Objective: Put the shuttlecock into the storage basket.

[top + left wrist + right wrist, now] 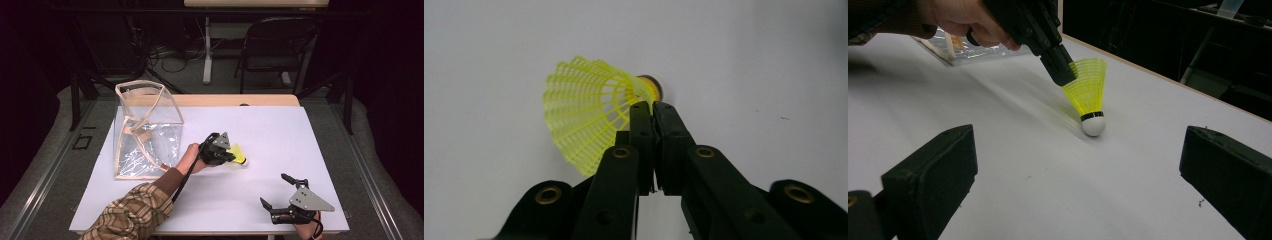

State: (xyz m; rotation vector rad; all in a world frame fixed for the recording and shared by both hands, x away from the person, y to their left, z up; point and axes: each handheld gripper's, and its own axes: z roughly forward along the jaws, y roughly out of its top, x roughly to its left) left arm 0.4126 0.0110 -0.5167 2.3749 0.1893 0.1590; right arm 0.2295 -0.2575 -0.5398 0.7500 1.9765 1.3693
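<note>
Gripping one yellow shuttlecock [239, 155] by its skirt at mid-tabletop [280, 130], the left gripper [223, 155] shares the high view with one clear bag [145, 130] and the right gripper [275, 192], fingers spread wide. From the left gripper view, two fingers [642, 130] pinch the plastic mesh. From the right gripper view, the shuttlecock's white cork touches the tabletop, well ahead of two wide-apart fingers [933, 175].
</note>
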